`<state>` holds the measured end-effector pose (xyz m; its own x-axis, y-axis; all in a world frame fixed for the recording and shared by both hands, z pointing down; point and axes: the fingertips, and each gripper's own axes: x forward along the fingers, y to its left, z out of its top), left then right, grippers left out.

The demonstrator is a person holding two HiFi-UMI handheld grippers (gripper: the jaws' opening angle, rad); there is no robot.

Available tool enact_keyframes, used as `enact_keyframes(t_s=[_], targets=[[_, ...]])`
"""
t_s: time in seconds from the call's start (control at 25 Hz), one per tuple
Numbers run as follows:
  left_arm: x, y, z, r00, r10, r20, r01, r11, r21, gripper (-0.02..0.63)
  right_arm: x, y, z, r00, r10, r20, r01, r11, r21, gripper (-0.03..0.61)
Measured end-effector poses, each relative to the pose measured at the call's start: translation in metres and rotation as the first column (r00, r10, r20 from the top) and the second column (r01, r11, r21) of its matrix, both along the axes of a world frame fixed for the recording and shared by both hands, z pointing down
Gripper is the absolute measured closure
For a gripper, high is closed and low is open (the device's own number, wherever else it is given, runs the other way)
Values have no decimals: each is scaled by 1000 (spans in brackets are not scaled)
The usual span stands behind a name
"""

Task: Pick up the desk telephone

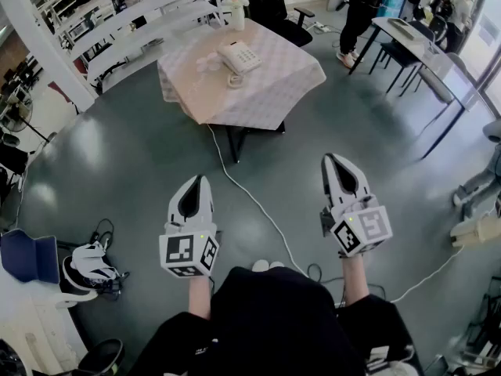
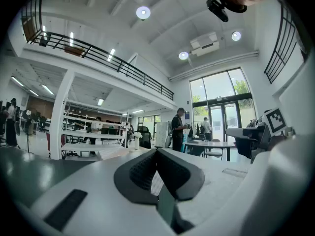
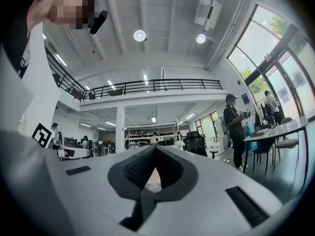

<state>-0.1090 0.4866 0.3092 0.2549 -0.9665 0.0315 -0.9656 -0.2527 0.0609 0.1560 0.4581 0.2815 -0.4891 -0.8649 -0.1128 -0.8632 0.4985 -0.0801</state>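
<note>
A white desk telephone [image 1: 239, 56] with a coiled cord lies on a small table [image 1: 274, 92] covered by a pale checked cloth, far ahead in the head view. My left gripper [image 1: 200, 180] and right gripper [image 1: 332, 160] hang over the grey floor well short of the table, both shut and empty. In the left gripper view the jaws [image 2: 156, 151] meet at their tips, with the table a pale sliver behind them. The right gripper view shows its jaws [image 3: 155, 149] closed the same way, pointing level toward the room.
A white cable [image 1: 250, 198] runs from under the table across the floor between the grippers. A black office chair [image 1: 275, 10] stands behind the table. A person [image 1: 362, 10] stands by desks at the right. White shelving [image 1: 125, 30] lines the left.
</note>
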Motion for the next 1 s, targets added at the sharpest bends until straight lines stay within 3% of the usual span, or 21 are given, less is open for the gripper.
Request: enact_keyframes(t_s=[0.72,1.0], targets=[[26,-36,11,1000,-10,-4,10,999,-39,615,28,-42,16,1000,11,29,-10,999,-36,588],[24,-49,23,999,-32,9,32,997,-69,615,17,-67,31,997,-21,68,26,997,-69,588]])
